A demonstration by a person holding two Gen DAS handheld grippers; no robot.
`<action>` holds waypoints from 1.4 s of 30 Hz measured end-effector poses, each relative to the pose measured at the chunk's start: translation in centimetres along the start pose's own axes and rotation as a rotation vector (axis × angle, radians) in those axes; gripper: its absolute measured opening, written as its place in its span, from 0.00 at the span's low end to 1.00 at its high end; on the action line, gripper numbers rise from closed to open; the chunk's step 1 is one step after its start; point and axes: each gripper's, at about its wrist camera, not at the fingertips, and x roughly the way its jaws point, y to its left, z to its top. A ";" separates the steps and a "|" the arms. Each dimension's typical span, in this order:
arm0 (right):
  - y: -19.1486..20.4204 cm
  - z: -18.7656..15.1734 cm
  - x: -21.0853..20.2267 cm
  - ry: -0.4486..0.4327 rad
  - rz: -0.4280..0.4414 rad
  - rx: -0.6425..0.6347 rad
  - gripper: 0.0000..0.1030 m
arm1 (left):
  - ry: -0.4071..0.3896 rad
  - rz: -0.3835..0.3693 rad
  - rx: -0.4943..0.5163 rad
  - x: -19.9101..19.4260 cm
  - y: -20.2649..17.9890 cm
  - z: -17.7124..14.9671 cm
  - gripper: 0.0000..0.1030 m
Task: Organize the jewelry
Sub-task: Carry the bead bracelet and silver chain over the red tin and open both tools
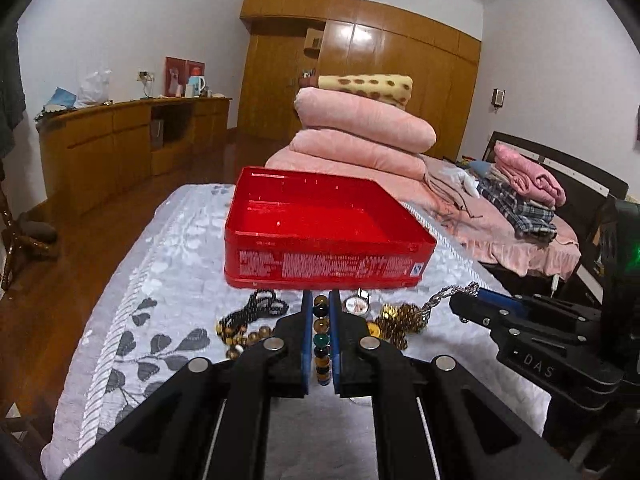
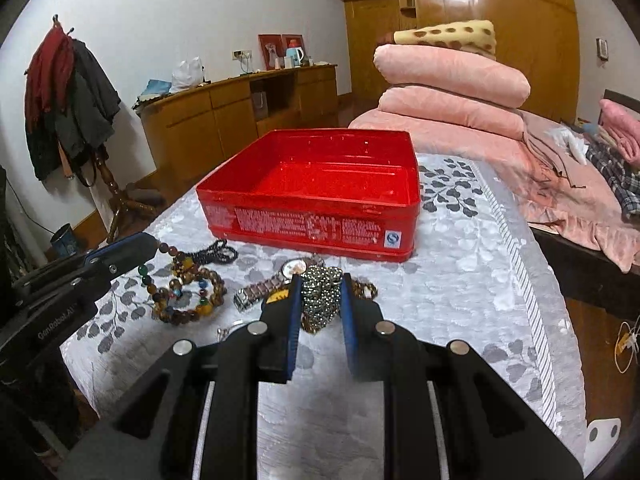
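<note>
An open, empty red tin box (image 1: 320,236) stands on the grey leaf-patterned cloth; it also shows in the right wrist view (image 2: 316,196). Jewelry lies in front of it. My left gripper (image 1: 321,300) is shut on a string of coloured beads (image 1: 322,340), just short of the box. It shows from the side in the right wrist view (image 2: 132,248), with the beads (image 2: 176,264) hanging from it. My right gripper (image 2: 320,284) is shut on a studded silver-gold chain bundle (image 2: 320,300). In the left wrist view its tip (image 1: 466,300) holds a silver chain (image 1: 448,294).
A wristwatch (image 2: 276,280), a black bead strand (image 2: 216,254) and brown bead bracelets (image 2: 188,304) lie on the cloth. Folded pink quilts (image 1: 360,136) are stacked behind the box. The table edge drops off at left (image 1: 92,320) and right (image 2: 560,300).
</note>
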 end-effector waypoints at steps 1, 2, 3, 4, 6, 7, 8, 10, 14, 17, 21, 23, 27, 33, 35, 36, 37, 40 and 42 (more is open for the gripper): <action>0.0 0.3 0.1 -0.002 0.001 0.000 0.17 | -0.005 -0.002 -0.001 0.0 0.0 0.2 0.07; 0.0 0.5 0.2 -0.003 0.003 0.000 0.17 | -0.011 -0.004 -0.003 0.1 0.0 0.5 0.07; 0.1 0.6 0.3 -0.004 0.004 -0.001 0.17 | -0.014 -0.005 -0.003 0.1 0.1 0.6 0.07; 0.2 0.9 0.4 -0.006 0.006 -0.003 0.17 | -0.022 -0.004 -0.002 0.1 0.0 1.0 0.07; 0.2 1.3 0.6 -0.011 0.008 -0.004 0.17 | -0.032 -0.005 -0.004 0.3 0.1 1.5 0.07; 0.2 1.6 0.7 -0.014 0.009 -0.005 0.17 | -0.039 -0.006 -0.006 0.3 0.1 1.9 0.07; 0.2 2.0 0.8 -0.018 0.010 -0.004 0.17 | -0.047 -0.006 -0.006 0.4 0.1 2.2 0.07; 0.1 2.6 1.0 -0.026 0.012 -0.003 0.17 | -0.058 -0.005 -0.008 0.6 0.1 2.8 0.07; -0.2 4.1 1.3 -0.046 0.013 0.003 0.17 | -0.087 -0.003 -0.013 1.2 0.2 4.5 0.07; -0.5 5.3 1.6 -0.061 0.013 0.008 0.17 | -0.108 -0.001 -0.017 1.7 0.3 5.7 0.07; -1.2 6.8 2.4 -0.071 0.012 0.024 0.17 | -0.121 -0.001 -0.024 2.7 0.4 7.0 0.07; -1.5 7.4 2.9 -0.070 0.012 0.033 0.17 | -0.130 -0.007 -0.033 3.3 0.5 7.7 0.07; -1.8 8.4 4.0 -0.071 0.014 0.041 0.17 | -0.152 -0.017 -0.045 4.2 0.5 9.3 0.07; -2.3 9.5 6.2 -0.053 0.022 0.069 0.17 | -0.153 -0.017 -0.055 6.5 0.5 10.4 0.07; -2.5 9.7 7.1 -0.045 0.018 0.080 0.17 | -0.143 -0.025 -0.062 7.7 0.7 10.3 0.07; -2.6 9.8 7.5 -0.041 0.021 0.083 0.17 | -0.138 -0.026 -0.064 8.1 0.8 10.3 0.07; -2.6 9.9 7.9 -0.034 0.023 0.084 0.17 | -0.131 -0.030 -0.070 8.8 1.0 10.2 0.07; -2.8 10.1 9.1 -0.022 0.021 0.089 0.17 | -0.112 -0.038 -0.081 10.2 1.2 10.3 0.07; -3.0 10.2 9.8 -0.013 0.020 0.093 0.17 | -0.101 -0.037 -0.085 10.9 1.4 10.3 0.07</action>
